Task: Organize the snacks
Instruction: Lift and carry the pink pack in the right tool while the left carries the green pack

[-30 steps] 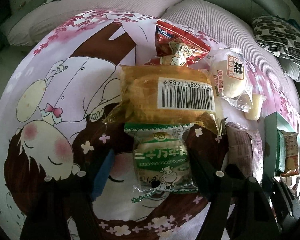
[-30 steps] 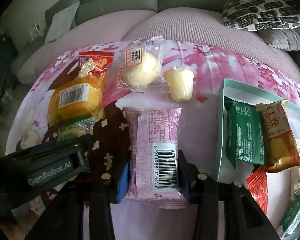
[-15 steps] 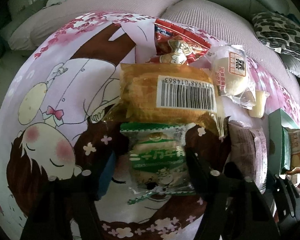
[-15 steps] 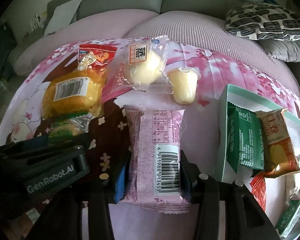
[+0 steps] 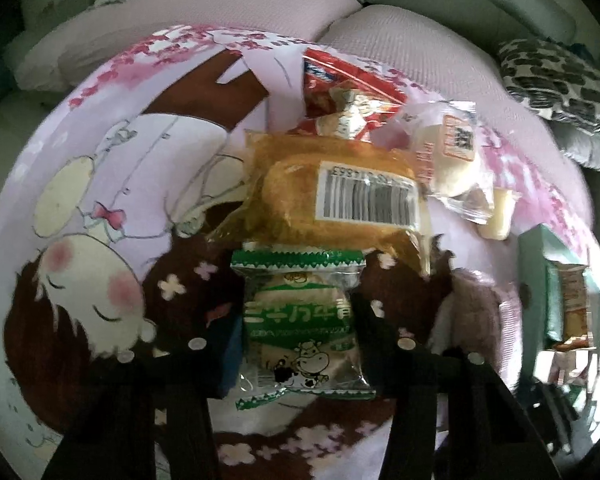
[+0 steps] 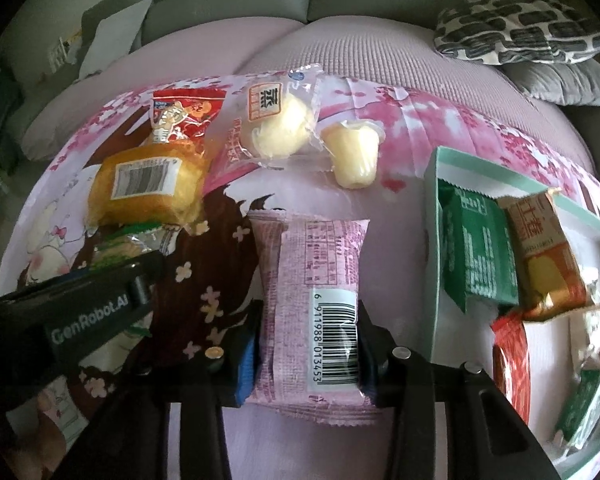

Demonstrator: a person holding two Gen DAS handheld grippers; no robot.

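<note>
A green and clear snack packet (image 5: 300, 300) with a cow print lies on the cartoon-printed cloth (image 5: 100, 200). My left gripper (image 5: 296, 316) straddles it, jaws closing, and both pads touch the wrapper's sides. In the right wrist view a pink packet (image 6: 312, 248) with a barcode lies lengthwise between the fingers of my right gripper (image 6: 306, 320). Its jaws are closing too, and the pads pinch the packet's lower half. The left gripper's black body (image 6: 80, 320) shows at the left of that view.
Beyond the green packet lie a yellow cake packet (image 5: 332, 196), a red packet (image 5: 344, 96), a white bun packet (image 5: 452, 160) and a jelly cup (image 6: 354, 152). A teal-rimmed box (image 6: 432, 208) at the right holds several packets. Sofa cushions and a patterned pillow (image 6: 520, 28) lie behind.
The left jaws have narrowed from well clear of the green packet to touching its sides. The right jaws have tightened slightly on the pink packet. Neither hand has shifted noticeably.
</note>
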